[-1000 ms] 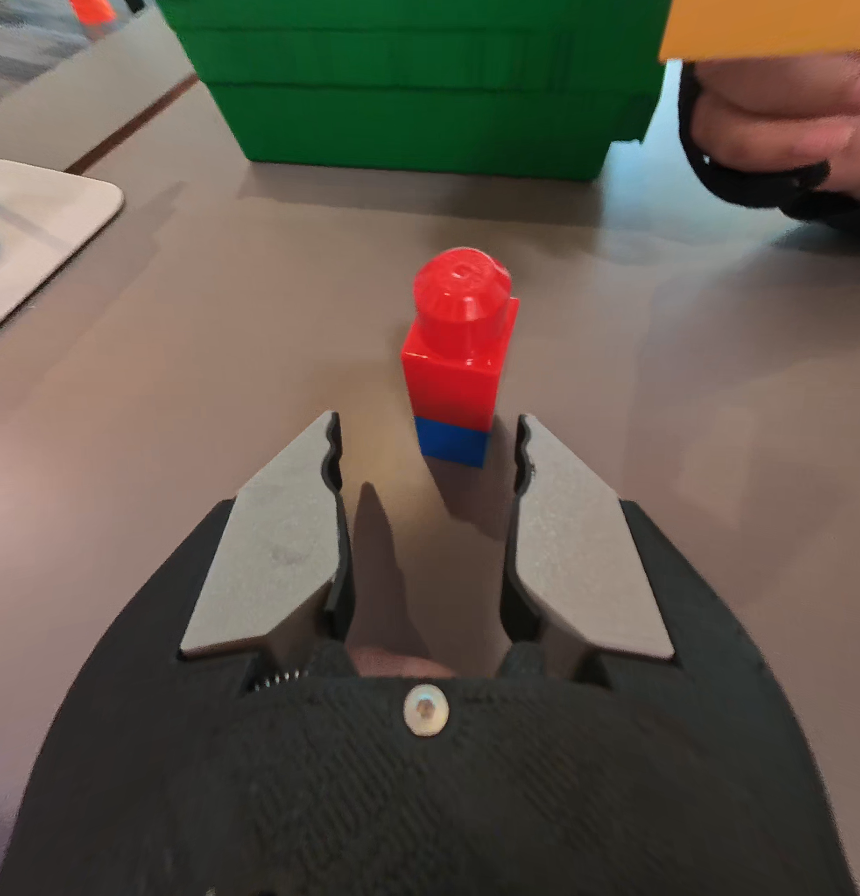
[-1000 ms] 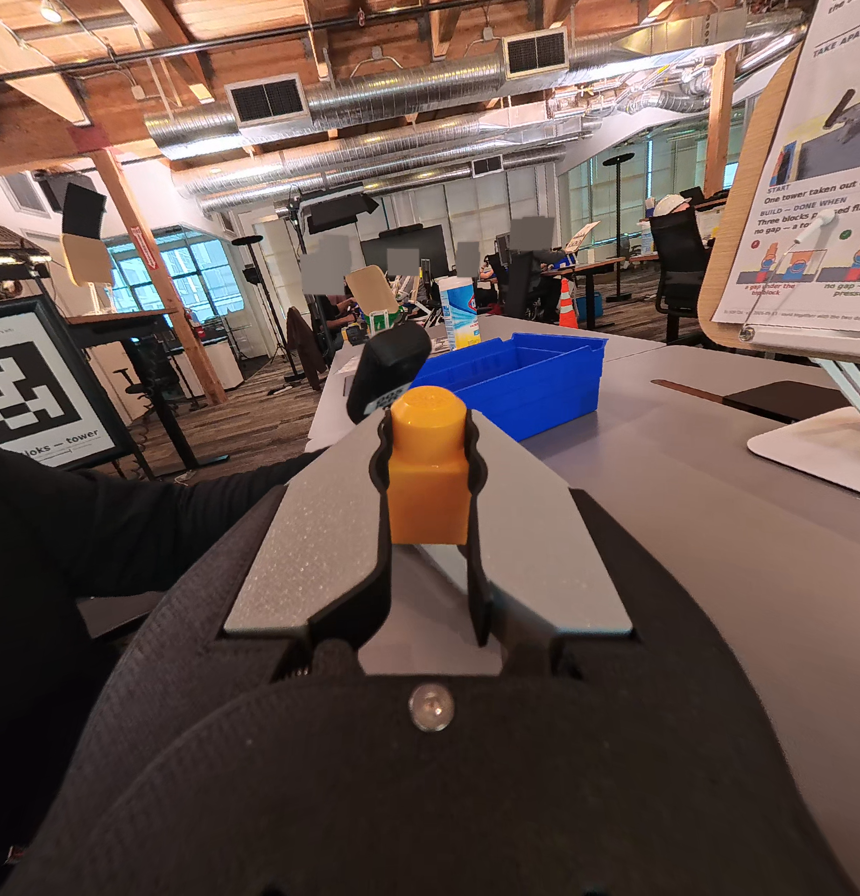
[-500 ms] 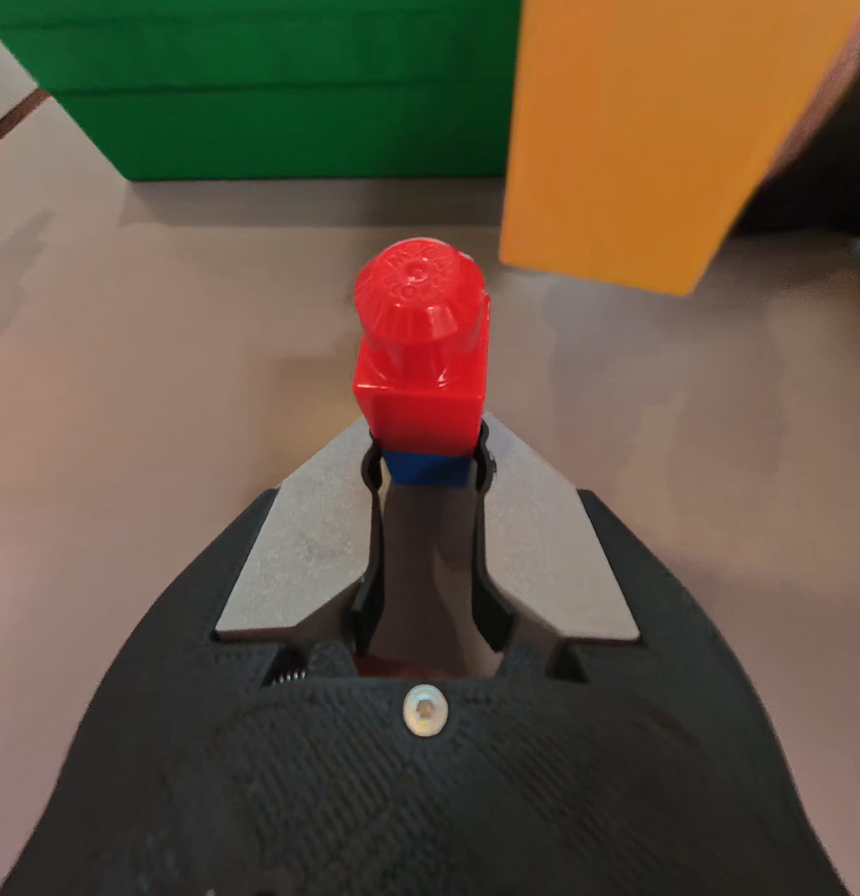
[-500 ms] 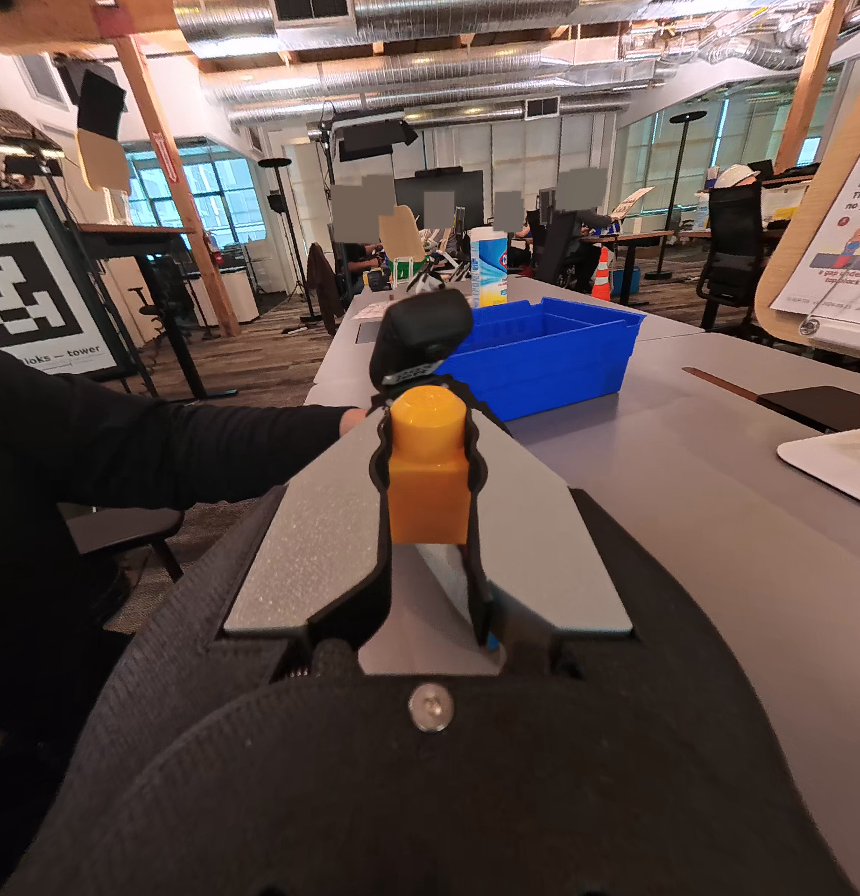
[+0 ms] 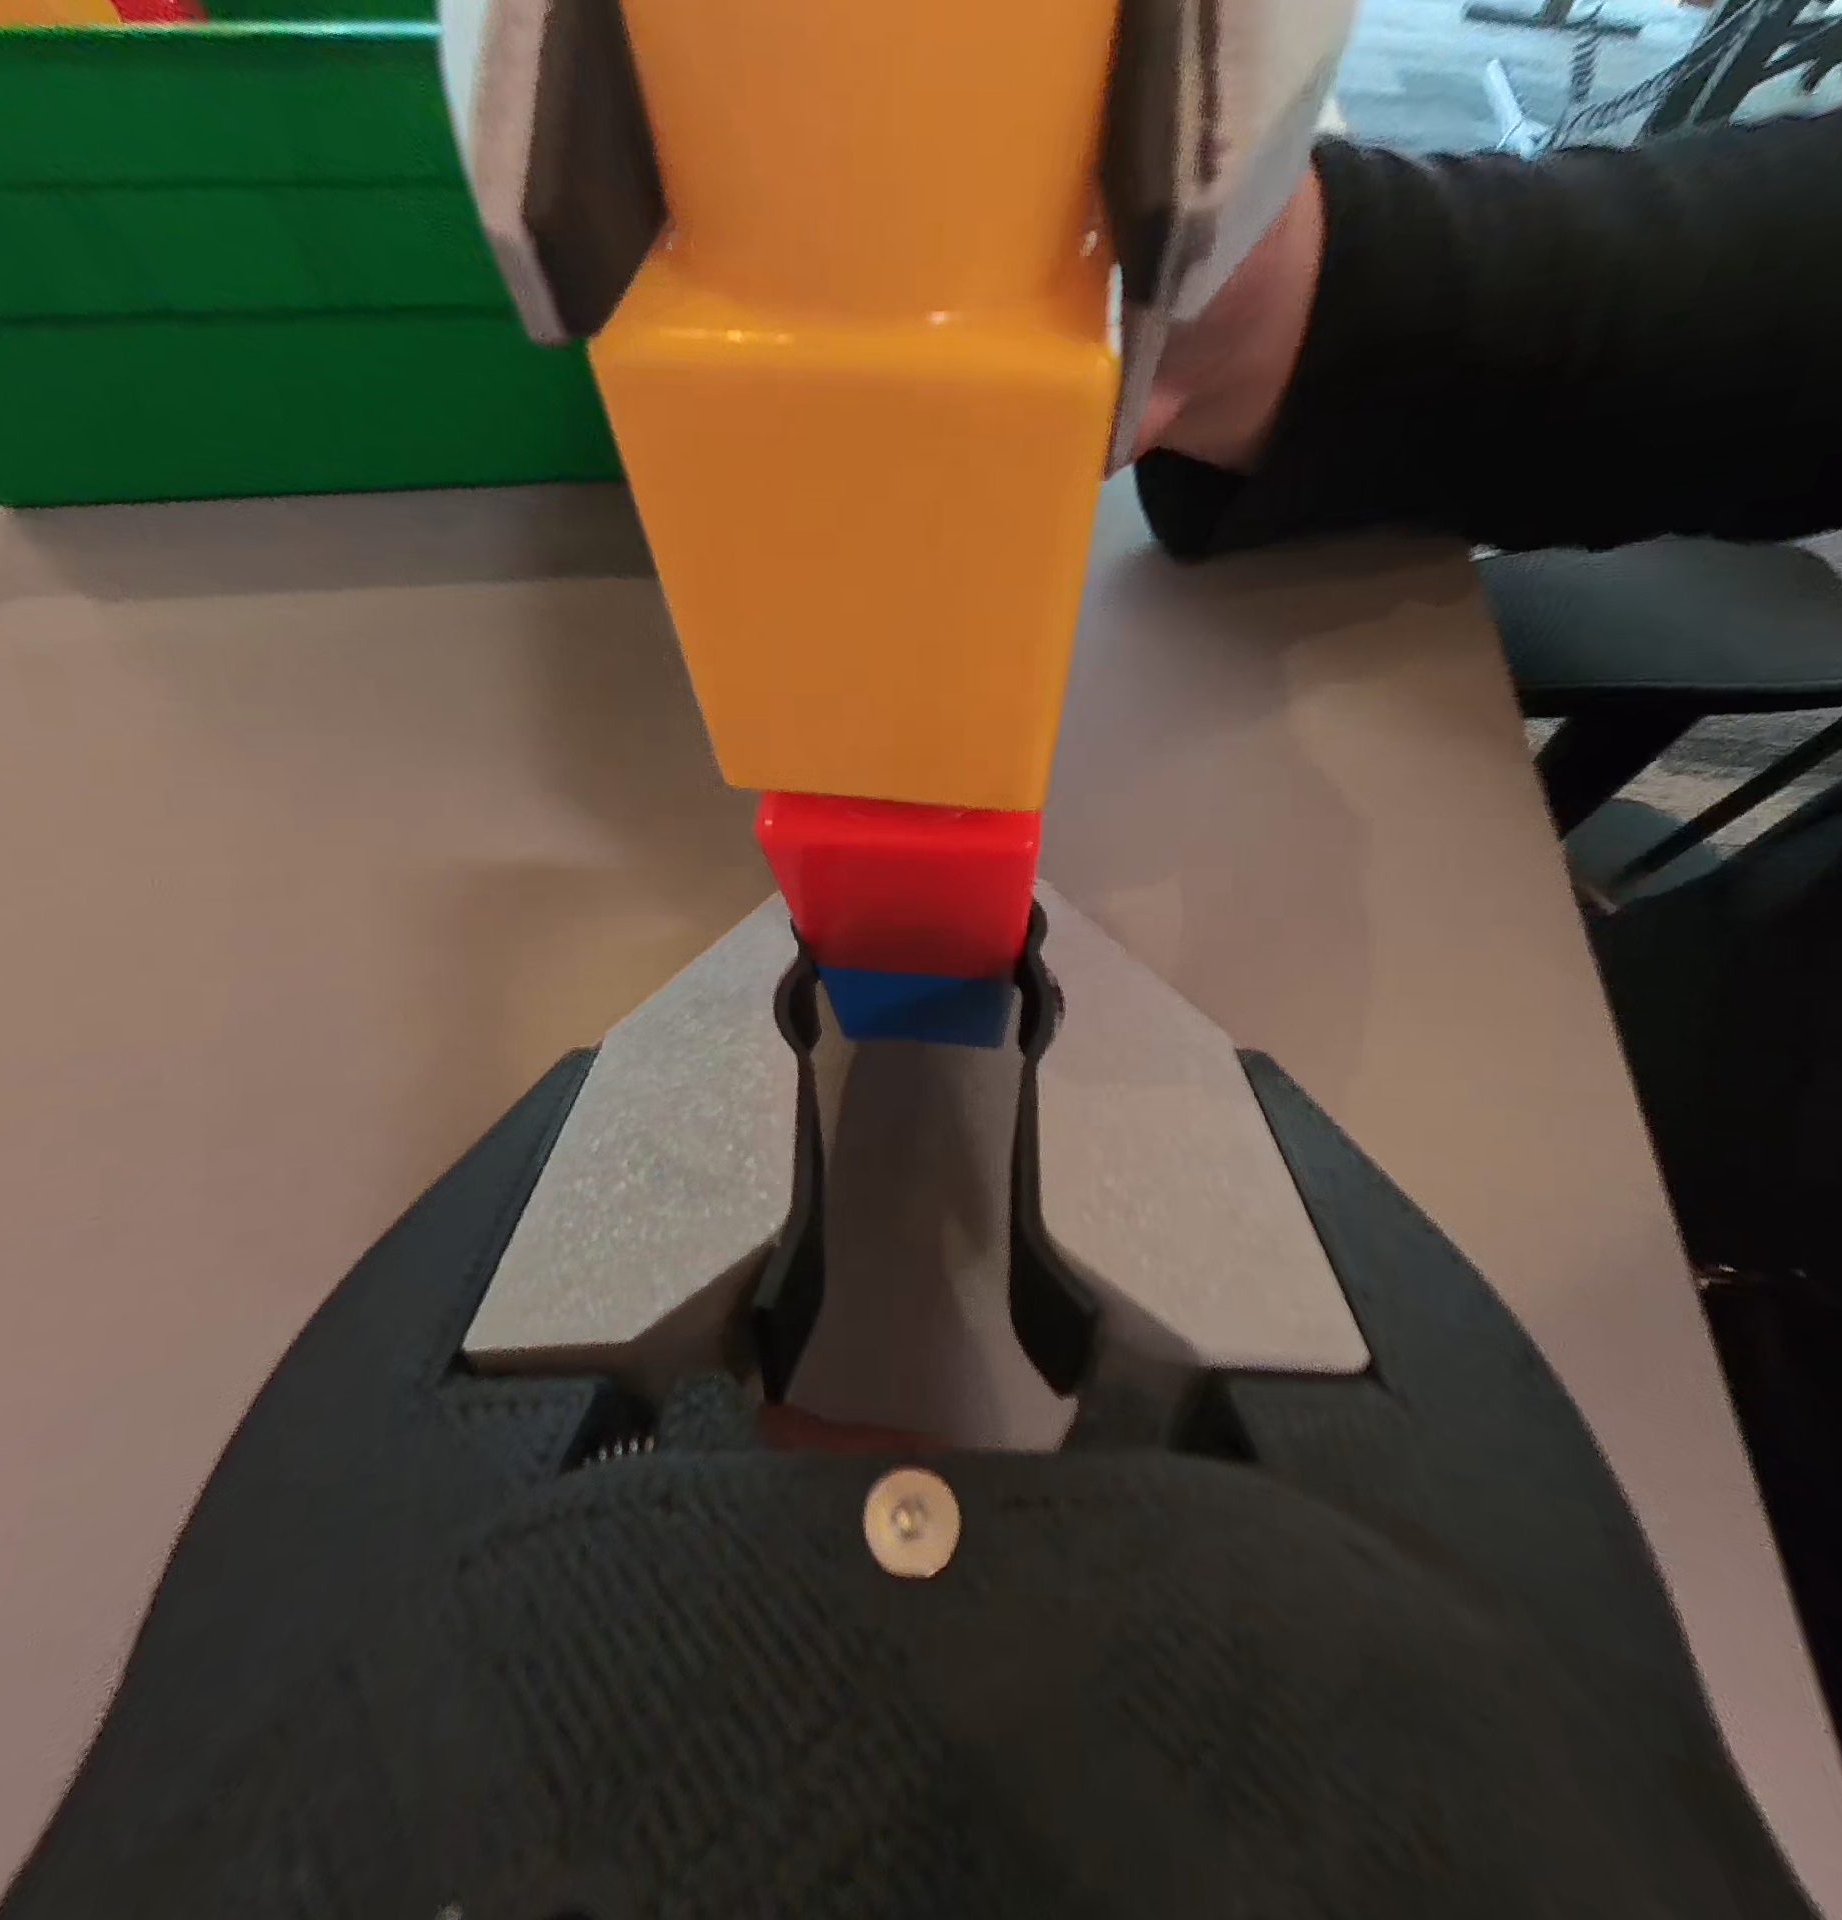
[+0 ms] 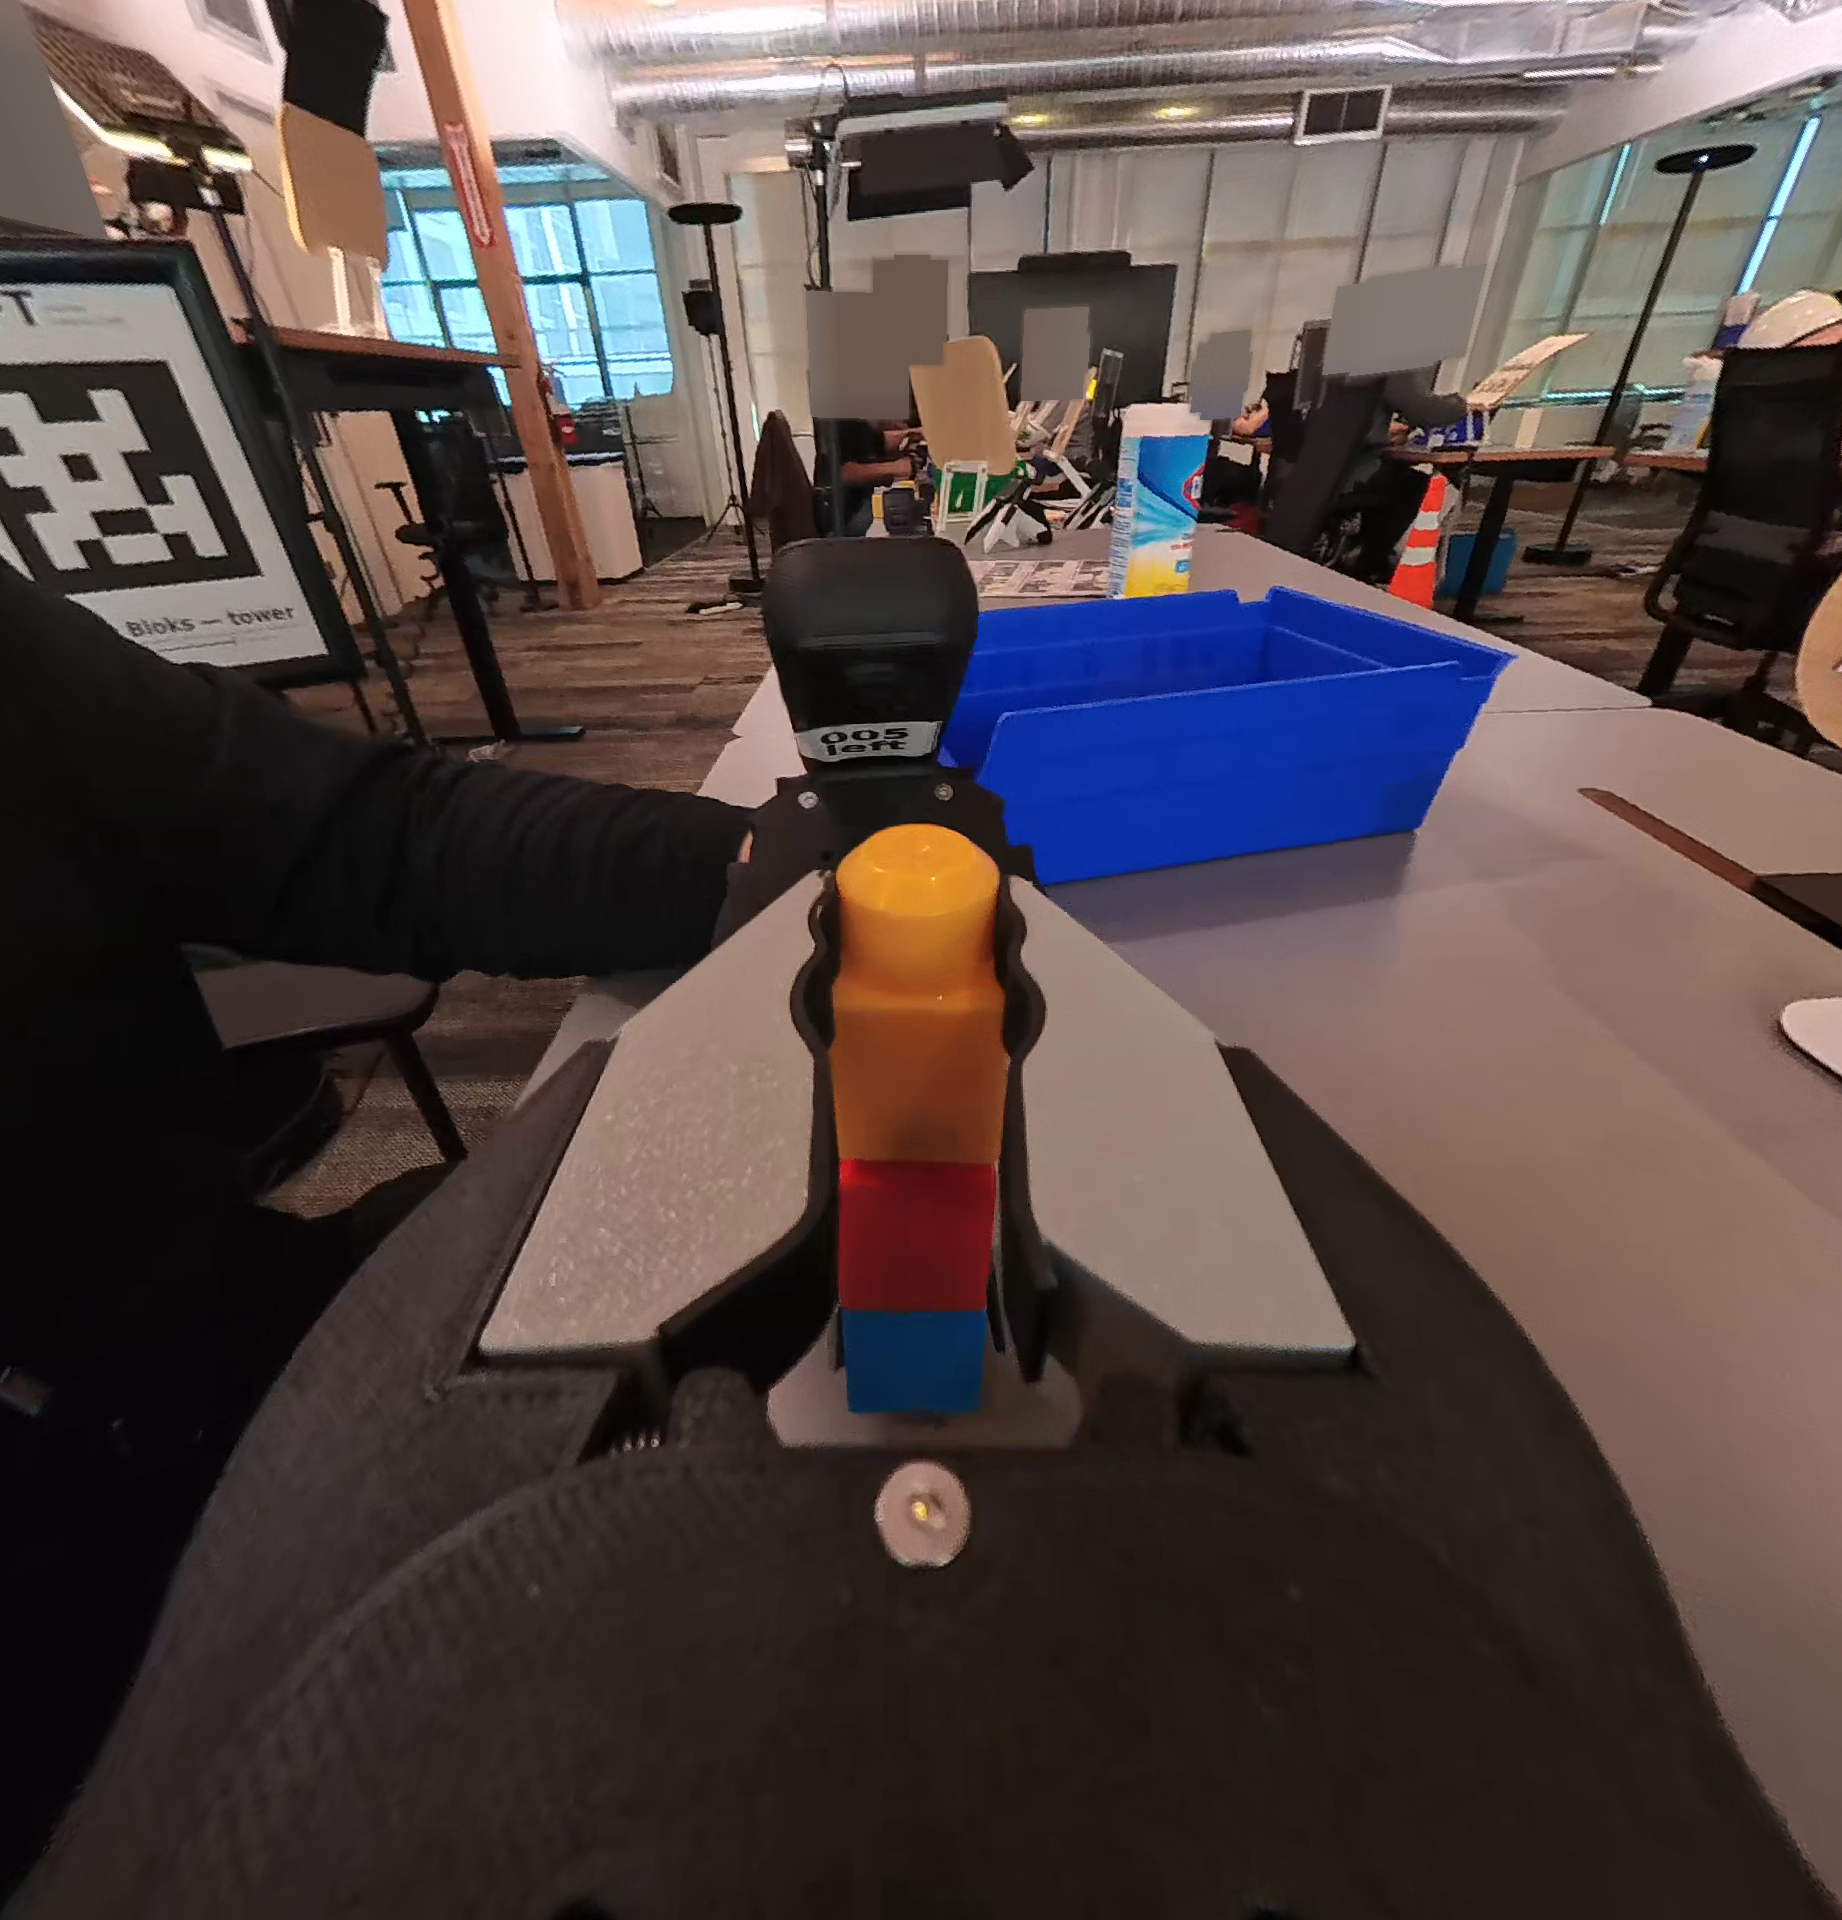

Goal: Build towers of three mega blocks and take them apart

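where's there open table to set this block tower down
Bare table lies left of the tower, from the left tongs up to the green bin. A narrower strip runs right of the tower to the table edge. In the right wrist view, table is bare right of the right tongs, before the blue bin. The middle, around the orange block, is crowded.

The top block (image 5: pixel 865 540) sits on the middle block (image 5: pixel 901 883), itself on the bottom block (image 5: pixel 917 1006), before the bin (image 5: pixel 221 312).

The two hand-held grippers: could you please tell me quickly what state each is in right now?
Left hand-held gripper: shut on the blue block at the tower's base.
Right hand-held gripper: shut on the orange block on top of the red block.
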A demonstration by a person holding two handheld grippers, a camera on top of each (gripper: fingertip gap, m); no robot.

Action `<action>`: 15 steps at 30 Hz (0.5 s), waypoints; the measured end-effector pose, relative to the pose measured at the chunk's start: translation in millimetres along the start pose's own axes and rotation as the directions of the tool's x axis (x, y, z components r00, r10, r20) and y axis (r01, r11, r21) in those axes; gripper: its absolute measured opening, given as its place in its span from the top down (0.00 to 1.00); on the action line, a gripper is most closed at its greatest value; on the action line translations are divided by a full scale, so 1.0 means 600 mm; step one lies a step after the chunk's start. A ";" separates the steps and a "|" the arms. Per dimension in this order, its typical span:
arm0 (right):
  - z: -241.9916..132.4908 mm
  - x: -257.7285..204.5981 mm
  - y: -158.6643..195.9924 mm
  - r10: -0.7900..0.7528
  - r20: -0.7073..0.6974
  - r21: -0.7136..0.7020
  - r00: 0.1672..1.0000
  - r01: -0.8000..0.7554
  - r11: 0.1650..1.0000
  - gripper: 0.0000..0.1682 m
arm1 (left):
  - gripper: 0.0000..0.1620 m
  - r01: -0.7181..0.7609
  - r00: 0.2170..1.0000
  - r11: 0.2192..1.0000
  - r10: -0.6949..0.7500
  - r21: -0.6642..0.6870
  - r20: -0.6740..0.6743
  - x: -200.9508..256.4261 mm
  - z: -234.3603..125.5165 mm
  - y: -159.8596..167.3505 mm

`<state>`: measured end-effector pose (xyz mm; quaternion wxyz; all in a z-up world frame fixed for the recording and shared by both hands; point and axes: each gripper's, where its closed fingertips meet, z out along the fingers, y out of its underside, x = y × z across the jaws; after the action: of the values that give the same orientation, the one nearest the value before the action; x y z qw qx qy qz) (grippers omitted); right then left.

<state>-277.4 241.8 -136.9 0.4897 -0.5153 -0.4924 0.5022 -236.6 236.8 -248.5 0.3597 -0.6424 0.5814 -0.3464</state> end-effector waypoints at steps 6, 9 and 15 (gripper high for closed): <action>-0.009 -0.021 0.006 0.075 0.101 -0.046 0.992 -0.071 0.996 0.84 | 0.79 -0.029 0.998 0.999 0.027 -0.021 -0.058 0.026 0.006 0.003; -0.012 -0.028 0.019 0.089 0.126 -0.108 0.988 -0.076 0.991 0.84 | 0.79 -0.047 0.998 0.997 0.045 -0.057 -0.043 0.028 0.012 0.011; -0.001 -0.010 0.016 -0.015 -0.027 -0.103 1.000 0.012 0.995 0.84 | 0.79 0.011 1.000 1.000 -0.012 -0.024 -0.006 0.013 0.007 0.004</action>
<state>-276.7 235.8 -146.1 0.4728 -0.5435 -0.5142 0.4654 -233.5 229.2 -252.3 0.3481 -0.6490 0.5829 -0.3432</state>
